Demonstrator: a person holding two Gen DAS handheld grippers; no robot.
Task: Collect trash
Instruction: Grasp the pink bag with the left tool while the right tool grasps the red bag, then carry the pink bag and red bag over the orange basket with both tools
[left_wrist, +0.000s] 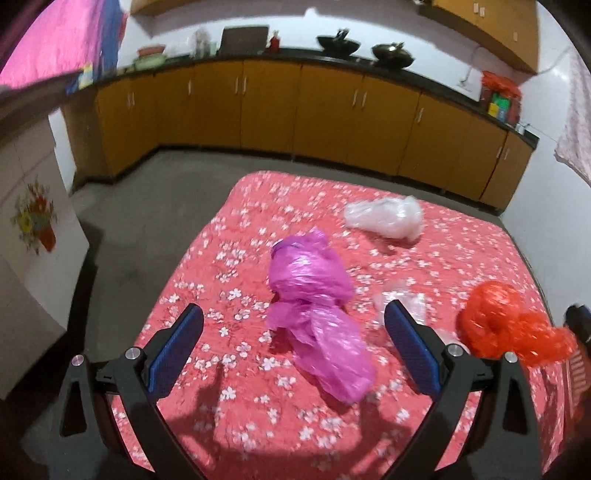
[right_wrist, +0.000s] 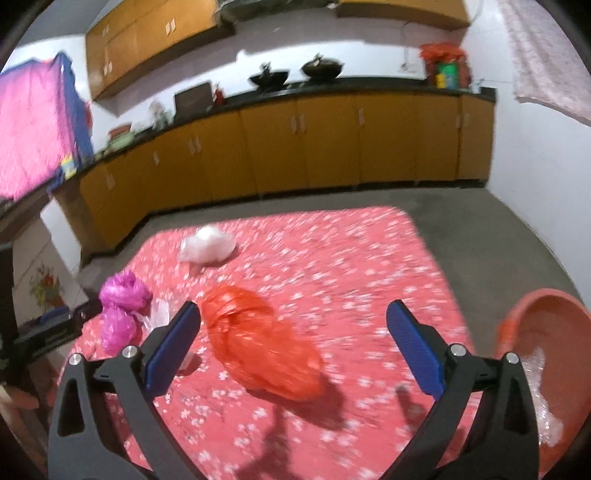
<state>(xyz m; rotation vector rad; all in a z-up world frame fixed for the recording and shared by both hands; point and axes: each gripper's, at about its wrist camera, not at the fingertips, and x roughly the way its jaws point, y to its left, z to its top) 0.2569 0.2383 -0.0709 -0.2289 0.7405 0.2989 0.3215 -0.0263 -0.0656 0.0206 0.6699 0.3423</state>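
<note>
A crumpled magenta plastic bag lies on the red flowered cloth, between the open fingers of my left gripper, which hovers above it. An orange-red plastic bag lies between the spread fingers of my right gripper, also open and empty. The same orange bag shows at the right of the left wrist view, and the magenta bag at the left of the right wrist view. A white clear bag rests farther back. A small clear wrapper lies by the left gripper's right finger.
An orange basin holding clear plastic sits at the right edge of the cloth. Yellow cabinets under a black counter line the far wall. Grey floor surrounds the cloth. A white cupboard with a flower sticker stands left.
</note>
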